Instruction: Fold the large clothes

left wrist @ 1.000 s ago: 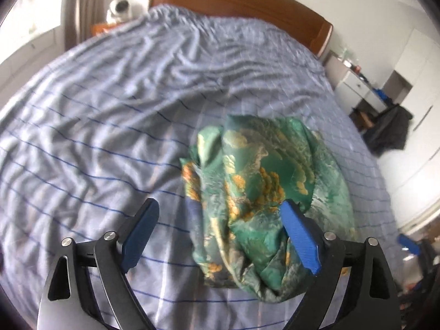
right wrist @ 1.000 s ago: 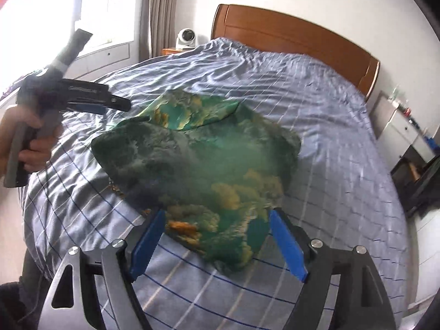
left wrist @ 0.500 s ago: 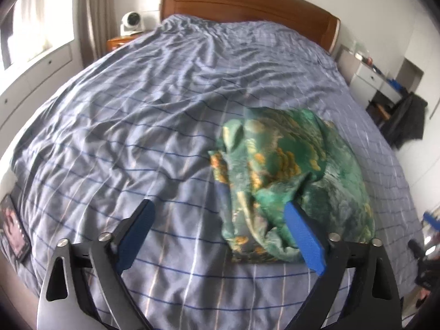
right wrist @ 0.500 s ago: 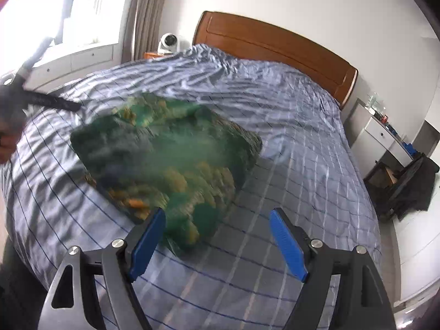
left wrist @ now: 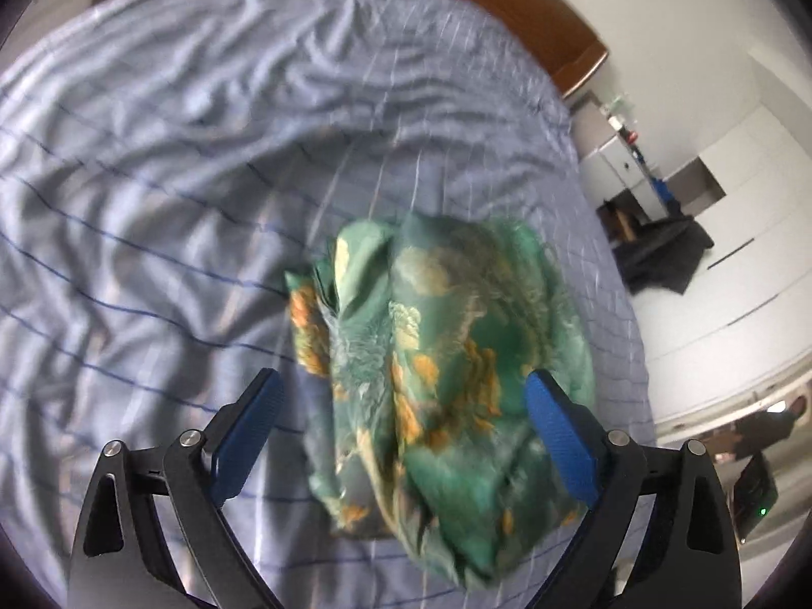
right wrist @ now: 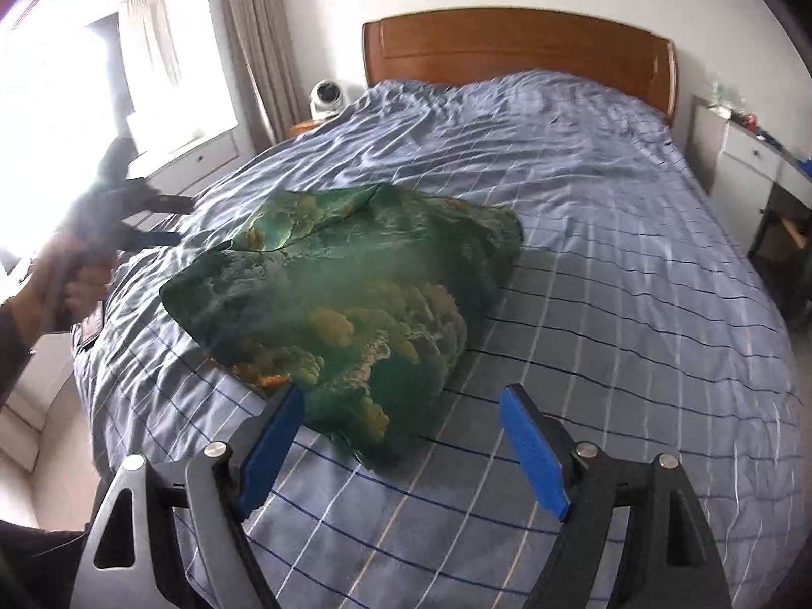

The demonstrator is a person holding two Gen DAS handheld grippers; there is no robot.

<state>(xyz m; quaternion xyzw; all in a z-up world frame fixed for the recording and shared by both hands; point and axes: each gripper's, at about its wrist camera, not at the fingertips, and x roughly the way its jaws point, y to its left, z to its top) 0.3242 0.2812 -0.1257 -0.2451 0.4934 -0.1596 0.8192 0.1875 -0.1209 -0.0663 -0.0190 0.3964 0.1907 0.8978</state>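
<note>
A green garment with orange and cream print lies crumpled in a loose heap on the blue checked bed cover. My left gripper is open and empty, its blue pads on either side of the heap's near end, above it. In the right wrist view the garment lies in the middle of the bed. My right gripper is open and empty, just short of the heap's near corner. The left gripper shows there at the left, held in a hand, beside the heap.
The bed has a wooden headboard. A white fan stands on a nightstand at the far left. White drawers and a dark chair stand to the right of the bed. A window glares at the left.
The left gripper has swung down and closer over the heap, and its view is blurred by motion. The right gripper has drawn back slightly. The garment stays on the bed; both grippers stay open.
</note>
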